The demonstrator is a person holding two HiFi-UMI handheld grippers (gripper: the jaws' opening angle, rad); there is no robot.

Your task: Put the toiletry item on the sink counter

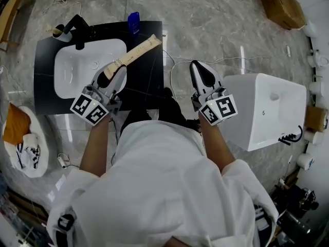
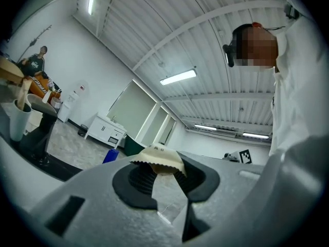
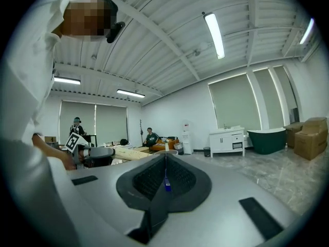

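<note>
1. The black sink counter with its white basin lies at the left.
2. The left gripper has its jaws clamped on the crimped end of the cream tube. The tube's long axis runs away from the jaws, over the counter toward its far right corner. I cannot tell whether it touches.
3. The right gripper, pressed together and empty, hangs past the counter's right edge, farther off.
</note>
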